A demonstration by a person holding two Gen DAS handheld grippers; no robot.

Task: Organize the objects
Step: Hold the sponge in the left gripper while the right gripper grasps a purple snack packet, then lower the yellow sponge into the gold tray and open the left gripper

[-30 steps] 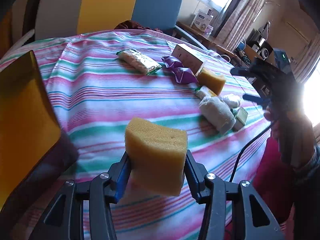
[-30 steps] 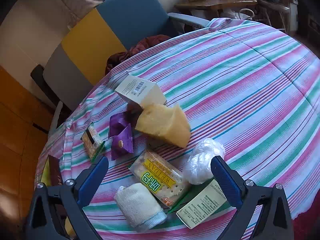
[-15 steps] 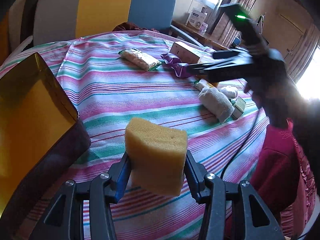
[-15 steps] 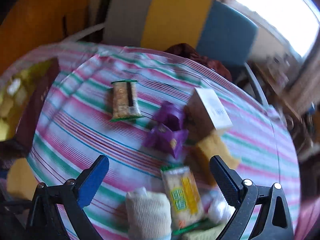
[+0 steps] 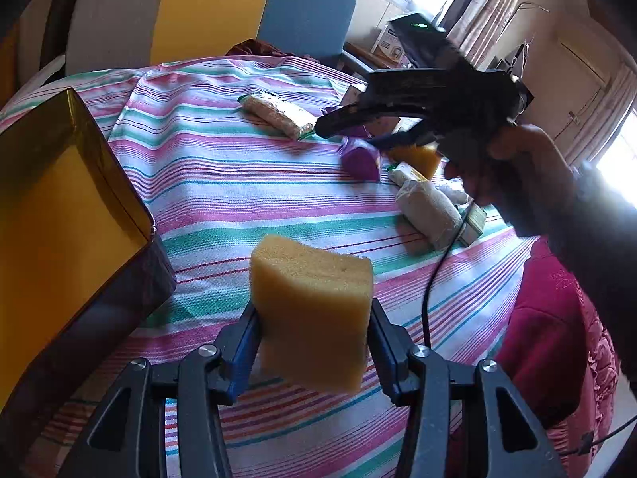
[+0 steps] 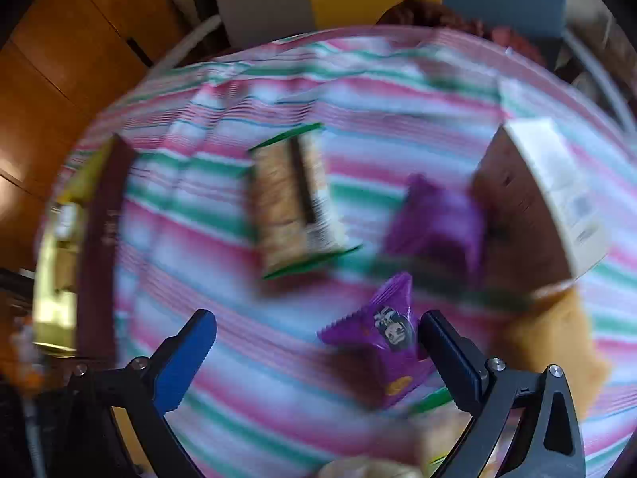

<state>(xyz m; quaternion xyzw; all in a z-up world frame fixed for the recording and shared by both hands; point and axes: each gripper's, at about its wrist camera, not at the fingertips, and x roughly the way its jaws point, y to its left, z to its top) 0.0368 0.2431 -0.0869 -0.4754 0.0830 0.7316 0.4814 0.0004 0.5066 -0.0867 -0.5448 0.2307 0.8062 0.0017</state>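
A table covered in a striped cloth (image 5: 223, 183) — pink, green and white bands — fills the scene. Near the front, the left gripper (image 5: 314, 318) pinches a yellow sponge (image 5: 312, 306) between its two pads, holding it clear above the cloth. Just to its left stands a dark box (image 5: 79, 263) with a shiny gold lining, open at the top.

Across the table a hand (image 5: 513, 171) holds the right gripper (image 6: 316, 342) out over a scatter of small things. Its jaws are spread wide with nothing between the pads; its own view is blurred. Just inside the right-hand finger lies a purple snack packet (image 6: 384, 330), flat on the cloth, and a second purple packet (image 6: 438, 223) sits a little farther off. To the left of that is a cracker pack with green edges (image 6: 296, 199), lying alone on the stripes. A white carton (image 6: 557, 183) rests at the far right, and a second yellow sponge (image 5: 414, 157) lies beside the packets.

From the left gripper's view, a rolled white cloth (image 5: 428, 213) lies near that sponge, with more small packs around it, partly hidden by the hand. Behind the table stands a chair (image 5: 207, 8) panelled in grey, yellow and blue.
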